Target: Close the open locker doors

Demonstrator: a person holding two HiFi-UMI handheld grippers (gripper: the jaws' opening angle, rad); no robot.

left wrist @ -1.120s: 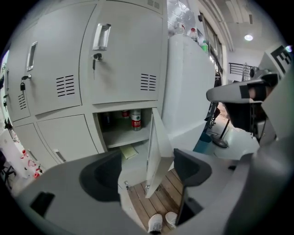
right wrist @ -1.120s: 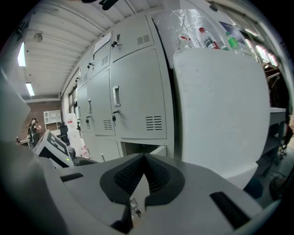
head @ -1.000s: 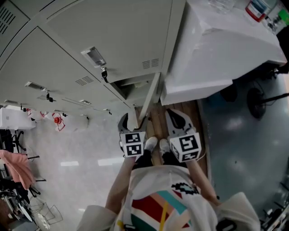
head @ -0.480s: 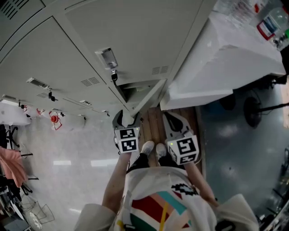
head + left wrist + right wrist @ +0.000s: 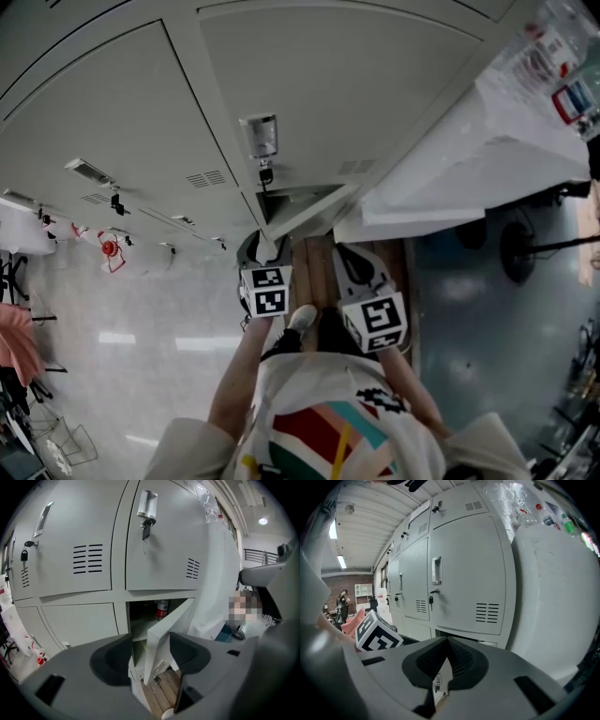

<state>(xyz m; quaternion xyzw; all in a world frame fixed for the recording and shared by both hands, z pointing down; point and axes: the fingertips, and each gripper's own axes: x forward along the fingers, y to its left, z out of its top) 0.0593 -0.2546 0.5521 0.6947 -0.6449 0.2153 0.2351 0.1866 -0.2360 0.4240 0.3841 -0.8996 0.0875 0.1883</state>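
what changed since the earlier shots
The left hand-held gripper moved in to straddle the edge of the open locker door, its jaws just closing but not yet pressing it. The right hand-held gripper came nearer too, still shut. The door stays open.

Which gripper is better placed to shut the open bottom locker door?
Probably left. The left gripper has the free edge of the door between its jaws, which have just been closing. The right gripper has its jaws together.
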